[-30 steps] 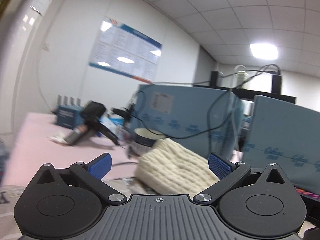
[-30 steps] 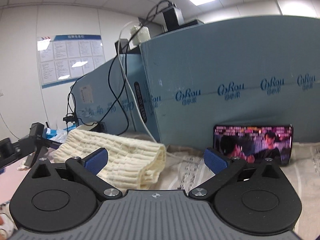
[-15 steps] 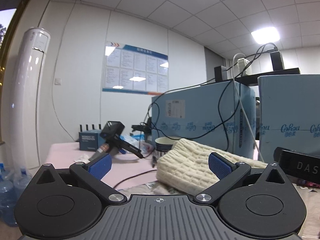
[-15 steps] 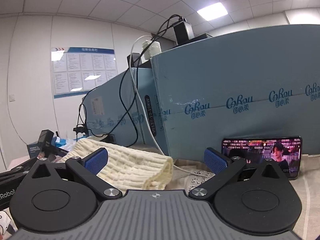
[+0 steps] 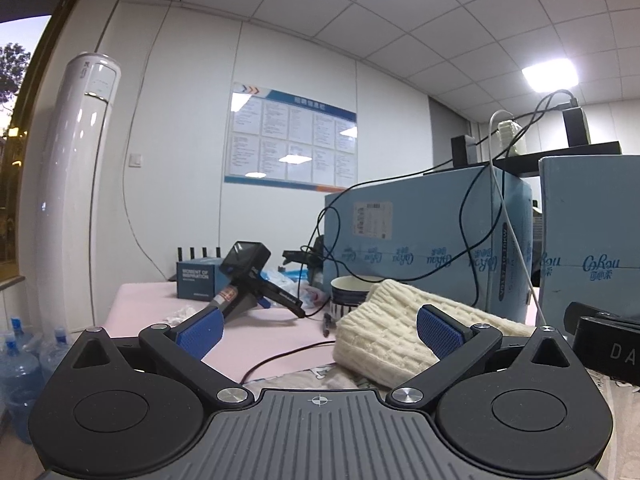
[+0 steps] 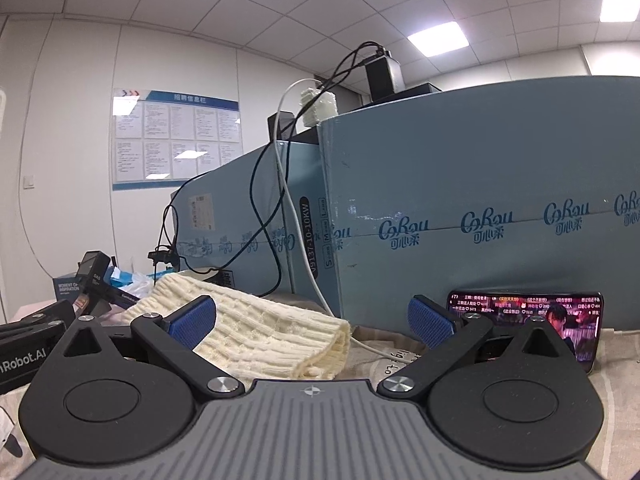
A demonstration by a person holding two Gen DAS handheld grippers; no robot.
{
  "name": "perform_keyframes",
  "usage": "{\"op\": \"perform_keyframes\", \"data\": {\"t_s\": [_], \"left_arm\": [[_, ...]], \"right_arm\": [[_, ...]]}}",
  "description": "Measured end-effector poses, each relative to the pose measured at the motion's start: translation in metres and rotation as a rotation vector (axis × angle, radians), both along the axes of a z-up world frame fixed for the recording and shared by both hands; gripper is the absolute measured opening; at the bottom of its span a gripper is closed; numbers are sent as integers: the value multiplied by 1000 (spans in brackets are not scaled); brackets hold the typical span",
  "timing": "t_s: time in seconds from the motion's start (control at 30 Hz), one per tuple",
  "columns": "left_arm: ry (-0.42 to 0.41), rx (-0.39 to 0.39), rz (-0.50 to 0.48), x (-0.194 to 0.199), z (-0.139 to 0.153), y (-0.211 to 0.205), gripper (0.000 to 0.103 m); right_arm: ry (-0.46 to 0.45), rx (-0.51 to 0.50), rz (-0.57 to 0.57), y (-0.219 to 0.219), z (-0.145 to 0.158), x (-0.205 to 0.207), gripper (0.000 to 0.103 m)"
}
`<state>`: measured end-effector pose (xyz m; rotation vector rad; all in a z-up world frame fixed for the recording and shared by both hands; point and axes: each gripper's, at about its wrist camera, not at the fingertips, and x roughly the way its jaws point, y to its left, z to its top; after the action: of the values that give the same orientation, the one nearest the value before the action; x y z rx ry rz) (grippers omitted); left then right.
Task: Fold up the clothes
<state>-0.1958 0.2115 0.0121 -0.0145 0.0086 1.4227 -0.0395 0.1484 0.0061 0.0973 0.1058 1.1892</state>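
Note:
A cream knitted garment [image 5: 400, 328] lies folded in a thick bundle on the table, in front of the blue boxes. It also shows in the right wrist view [image 6: 260, 332]. My left gripper [image 5: 318, 330] is open and empty, held low and level just short of the bundle's left end. My right gripper [image 6: 312, 320] is open and empty, held low before the bundle's right end. Neither gripper touches the garment.
Large blue cardboard boxes [image 6: 460, 220] with hanging cables stand close behind the garment. A phone [image 6: 560, 316] with a lit screen leans against them at right. A spare black gripper [image 5: 248, 280], a striped bowl [image 5: 348, 292] and a small blue box [image 5: 198, 280] lie on the pink table at left.
Both grippers have levelled out and settled lower, facing the folded garment. The left view swung from a blurred tilt to a steady one. Both stayed open.

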Motion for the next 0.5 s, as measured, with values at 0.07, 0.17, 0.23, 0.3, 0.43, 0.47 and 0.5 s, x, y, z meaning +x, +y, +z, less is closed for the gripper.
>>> {"op": "perform_keyframes", "data": {"t_s": [0.07, 0.17, 0.23, 0.3, 0.43, 0.47, 0.5], "left_arm": [[-3, 6, 0, 0, 0, 0, 103], [-3, 13, 0, -1, 0, -1, 103], [-5, 16, -6, -1, 0, -2, 103], [-7, 16, -9, -1, 0, -1, 103], [-9, 12, -15, -2, 0, -1, 103], [-11, 12, -16, -2, 0, -1, 103], [-13, 12, -16, -2, 0, -1, 103]], "right_arm": [[-8, -2, 8, 1, 0, -1, 103], [-18, -6, 10, 1, 1, -3, 103], [-17, -5, 10, 1, 0, -3, 103], [-14, -2, 8, 1, 0, -2, 103], [-10, 2, 6, 0, 0, -1, 103], [-10, 2, 5, 0, 0, -1, 103], [-10, 2, 5, 0, 0, -1, 103]]}}
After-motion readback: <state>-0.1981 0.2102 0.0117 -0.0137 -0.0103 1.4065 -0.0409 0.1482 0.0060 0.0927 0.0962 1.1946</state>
